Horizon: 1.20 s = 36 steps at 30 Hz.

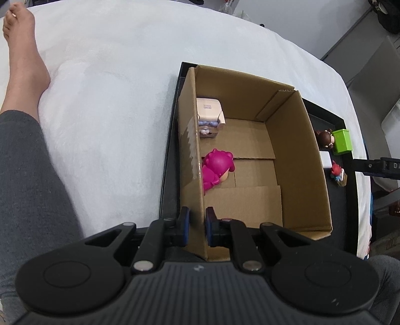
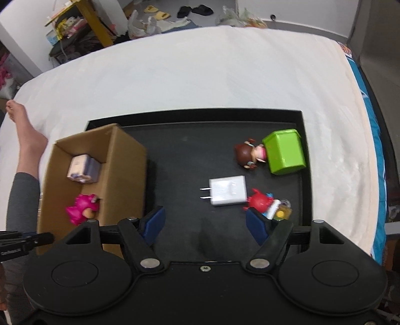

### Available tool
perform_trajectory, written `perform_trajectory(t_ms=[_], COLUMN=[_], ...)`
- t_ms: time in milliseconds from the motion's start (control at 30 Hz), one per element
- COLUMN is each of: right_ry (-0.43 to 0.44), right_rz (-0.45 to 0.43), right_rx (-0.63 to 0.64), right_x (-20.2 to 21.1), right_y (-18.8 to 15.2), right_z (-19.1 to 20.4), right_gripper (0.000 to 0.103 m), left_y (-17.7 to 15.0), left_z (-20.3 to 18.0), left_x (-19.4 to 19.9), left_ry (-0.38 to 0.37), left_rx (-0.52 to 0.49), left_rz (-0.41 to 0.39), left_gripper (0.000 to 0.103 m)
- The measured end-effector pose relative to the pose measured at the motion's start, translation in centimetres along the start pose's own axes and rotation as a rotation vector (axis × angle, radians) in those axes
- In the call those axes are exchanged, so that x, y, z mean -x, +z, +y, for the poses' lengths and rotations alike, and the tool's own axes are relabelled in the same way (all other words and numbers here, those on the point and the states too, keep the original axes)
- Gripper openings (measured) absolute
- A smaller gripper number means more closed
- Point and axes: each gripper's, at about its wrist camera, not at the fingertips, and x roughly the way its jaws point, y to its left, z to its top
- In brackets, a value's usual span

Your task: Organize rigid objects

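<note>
An open cardboard box [image 1: 295, 155] [image 2: 120, 160] stands on a black tray [image 2: 190, 155] on the bed. Inside lie a pink figurine [image 1: 217, 167] [image 2: 80, 207] and a small white-and-purple box [image 1: 208, 115] [image 2: 81, 168]. My left gripper [image 1: 197, 222] is shut on the box's near left wall. My right gripper [image 2: 203, 222] is open and empty above the tray, just short of a white plug charger [image 2: 227, 190]. A green cube [image 2: 285, 150], a brown-haired figurine [image 2: 247, 153] and a red figurine [image 2: 261, 202] lie on the tray's right part.
The tray rests on a white blanket [image 2: 200, 75]. A person's leg and bare foot [image 1: 22, 62] lie to the left of the box. The room floor with slippers and bags [image 2: 155, 15] lies past the bed's far edge.
</note>
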Motion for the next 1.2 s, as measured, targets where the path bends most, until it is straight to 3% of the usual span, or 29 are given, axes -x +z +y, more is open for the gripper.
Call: perform_trajectory(t_ms=[367,600,867,967,1200], right_ry=[-0.076,-0.106,-0.117,-0.098,-0.15], right_rz=[0.061,0.094,0.148,0.173,0.23], right_rx=[0.009,0.096,0.304,0.342,0.395], right_x=[-3.0,-4.8,-6.7,-7.4,-10.0], right_y=[0.5,1.1,1.8,1.9,1.3], right_z=[-3.1,-3.2,-2.1,-2.0,-2.6], right_gripper=[0.063,0.063,0.067,0.067,0.068], left_y=[0.0,0.1,0.0,0.1,0.1], left_z=[-0.1,-0.1,-0.2,-0.2,-0.1], left_x=[0.2,0.2,0.1,0.1,0.1], left_ry=[-0.002,0.002,0.01,0.01,0.01], left_rx=[-0.036,-0.045,-0.047,-0.043,-0.038], left_rz=[0.009,0.011,0.004,0.005,0.005], left_gripper=[0.012,0.012,0.012,0.012,0.012])
